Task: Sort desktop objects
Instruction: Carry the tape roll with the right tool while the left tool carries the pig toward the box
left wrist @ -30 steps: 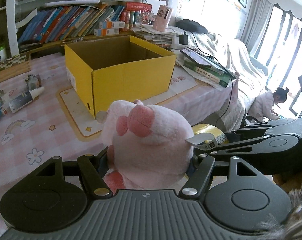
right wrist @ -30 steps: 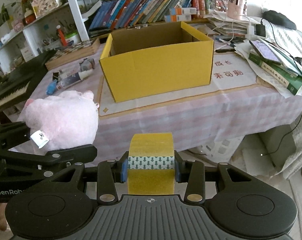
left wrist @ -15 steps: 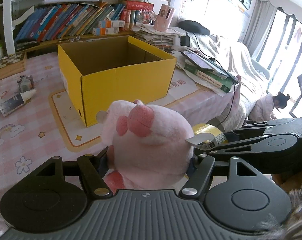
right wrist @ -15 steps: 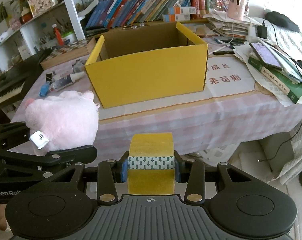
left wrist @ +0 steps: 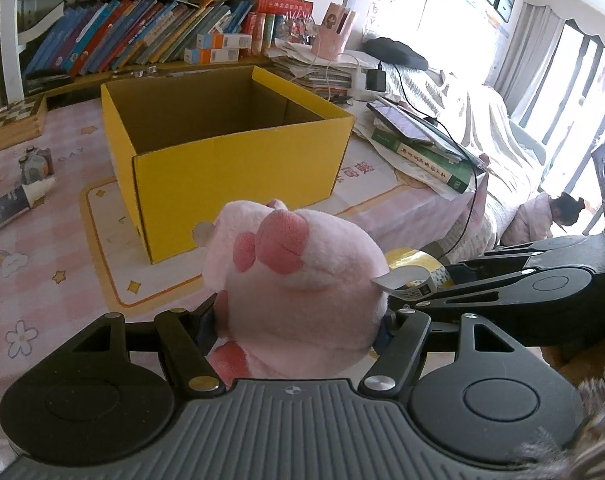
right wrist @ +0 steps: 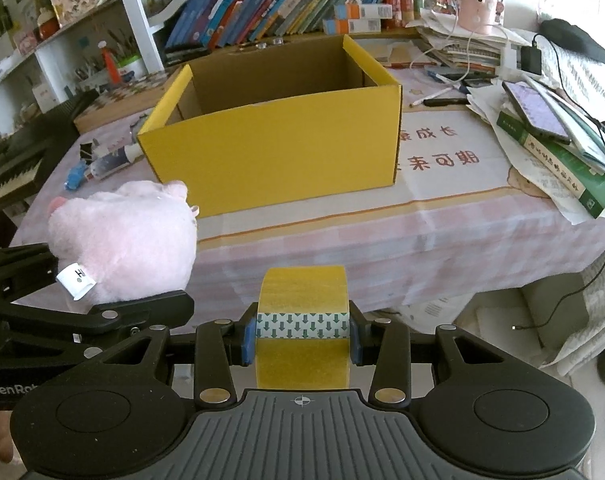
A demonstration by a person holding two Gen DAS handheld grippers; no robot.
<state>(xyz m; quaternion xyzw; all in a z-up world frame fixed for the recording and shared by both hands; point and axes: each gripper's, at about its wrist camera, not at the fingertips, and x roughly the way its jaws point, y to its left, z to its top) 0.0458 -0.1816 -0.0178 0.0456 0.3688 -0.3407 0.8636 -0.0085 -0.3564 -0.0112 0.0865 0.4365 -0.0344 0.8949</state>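
Note:
My left gripper (left wrist: 298, 320) is shut on a pink plush pig (left wrist: 298, 276), held above the table's front edge. The pig also shows in the right wrist view (right wrist: 122, 240). My right gripper (right wrist: 302, 332) is shut on a roll of yellow tape (right wrist: 302, 312), held in front of the table; the roll peeks out beside the pig in the left wrist view (left wrist: 418, 270). An open, empty yellow cardboard box (left wrist: 230, 160) (right wrist: 278, 160) stands on the table ahead of both grippers.
A tube, small bottles and clips (right wrist: 106, 160) lie left of the box. A stack of books with a tablet (right wrist: 550, 136) lies at the right. A bookshelf (left wrist: 142, 32) stands behind the box. A child (left wrist: 542, 220) sits on the floor at the far right.
Both grippers have moved forward and closer to the box with their loads; the box looks larger and nearer the middle in both views.

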